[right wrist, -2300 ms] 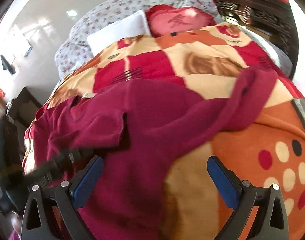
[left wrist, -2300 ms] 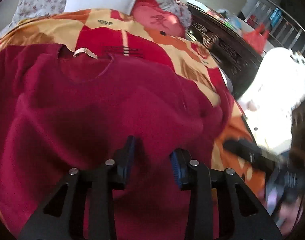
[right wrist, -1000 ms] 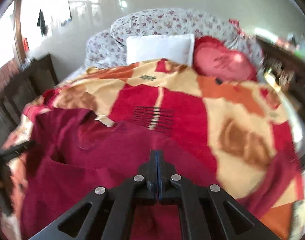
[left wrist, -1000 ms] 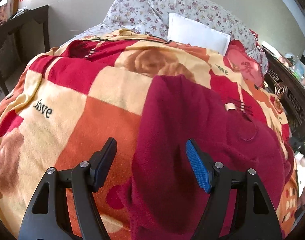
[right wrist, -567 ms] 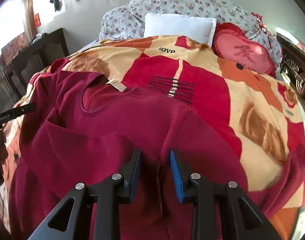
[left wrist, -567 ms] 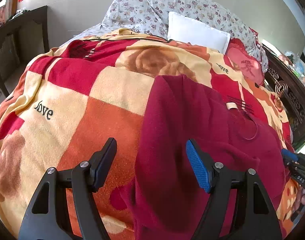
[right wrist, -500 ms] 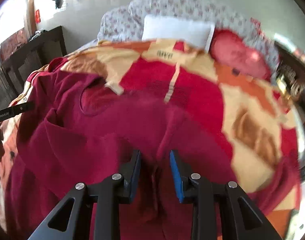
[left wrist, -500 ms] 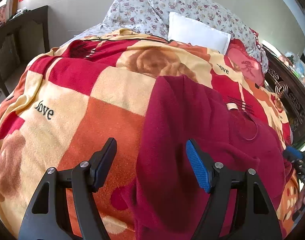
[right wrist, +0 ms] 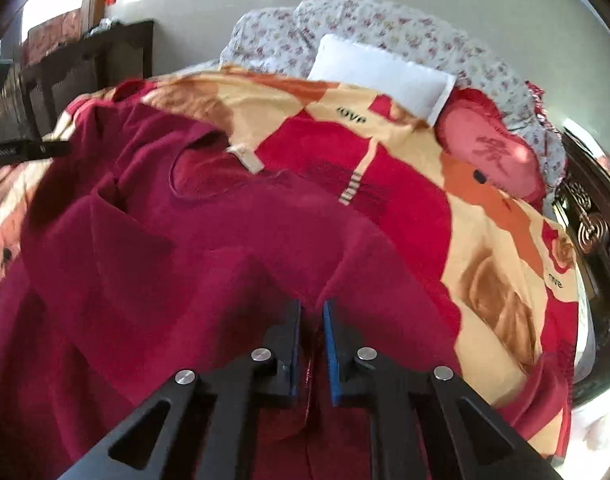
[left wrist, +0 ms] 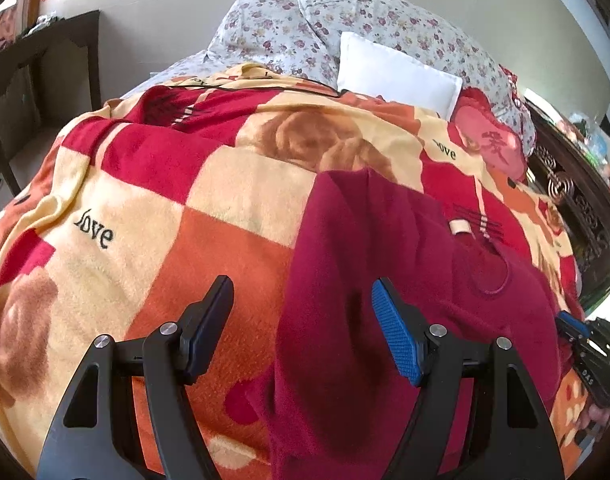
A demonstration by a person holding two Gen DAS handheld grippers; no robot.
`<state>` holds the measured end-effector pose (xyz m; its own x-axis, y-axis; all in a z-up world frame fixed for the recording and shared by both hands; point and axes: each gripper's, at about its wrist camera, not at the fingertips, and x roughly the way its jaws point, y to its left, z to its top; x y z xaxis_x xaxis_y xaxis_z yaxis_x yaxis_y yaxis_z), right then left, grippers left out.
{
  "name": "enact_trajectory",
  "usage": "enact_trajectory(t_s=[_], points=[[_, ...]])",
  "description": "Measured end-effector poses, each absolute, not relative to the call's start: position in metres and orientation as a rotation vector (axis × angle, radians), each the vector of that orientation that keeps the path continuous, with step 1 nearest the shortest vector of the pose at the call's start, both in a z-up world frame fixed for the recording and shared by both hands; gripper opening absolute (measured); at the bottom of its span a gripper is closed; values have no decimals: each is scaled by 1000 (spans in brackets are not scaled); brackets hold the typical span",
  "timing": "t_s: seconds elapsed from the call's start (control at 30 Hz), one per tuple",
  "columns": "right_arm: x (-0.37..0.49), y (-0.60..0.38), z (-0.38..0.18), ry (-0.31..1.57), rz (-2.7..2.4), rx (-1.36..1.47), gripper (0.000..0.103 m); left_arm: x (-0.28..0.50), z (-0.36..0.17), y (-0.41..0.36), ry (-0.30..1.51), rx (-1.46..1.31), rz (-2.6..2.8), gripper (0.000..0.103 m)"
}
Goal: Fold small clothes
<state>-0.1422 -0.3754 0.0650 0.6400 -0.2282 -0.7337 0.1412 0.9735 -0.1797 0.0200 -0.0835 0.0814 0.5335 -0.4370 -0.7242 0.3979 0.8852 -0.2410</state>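
Spread over the bed, a checked red, orange and cream blanket (left wrist: 241,200) is serving as the folding surface, with a dark red sweater (right wrist: 177,256) lying across its right half.

The right gripper (right wrist: 311,344) is pinching a raised ridge of the sweater's body, its blue pads nearly together with cloth between them. The left gripper (left wrist: 301,328) is hanging wide open over the sweater's left edge, one finger above the blanket, the other above the fabric, gripping nothing. The neckline and its label (right wrist: 245,158) are pointing toward the white pillow (right wrist: 379,76) and the pink heart cushion (right wrist: 493,152).

Judging from this, the sideways fold is just starting; next the left gripper probably needs to close on that near edge so both sides can be carried across evenly.
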Motion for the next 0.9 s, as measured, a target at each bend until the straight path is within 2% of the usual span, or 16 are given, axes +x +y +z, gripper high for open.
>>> enact_trajectory(t_s=[0.23,0.3,0.4,0.47,0.63,0.7,0.83,0.87,0.9], points=[[-149,-408,101,726,-415,-54,6,24,81,-91,861,-60,-472,72],[-143,-420,95,747,-467,-19,6,28,76,-96,875,-57,-458,72],[-129,-437,64,874,-468,89,6,30,71,-103,898,-48,-453,72],[-135,-438,64,866,-490,113,6,30,69,-104,893,-24,-442,72],[-151,-418,87,759,-401,186,20,45,56,-103,908,-9,-396,72],[-140,-404,81,793,-330,182,35,53,52,-107,901,-2,-384,73],[-119,-389,51,858,-337,96,38,61,48,-109,895,6,-367,75],[-120,-389,49,845,-350,97,46,62,49,-108,901,3,-370,75],[-120,-393,50,847,-352,130,46,60,52,-105,909,1,-375,75]])
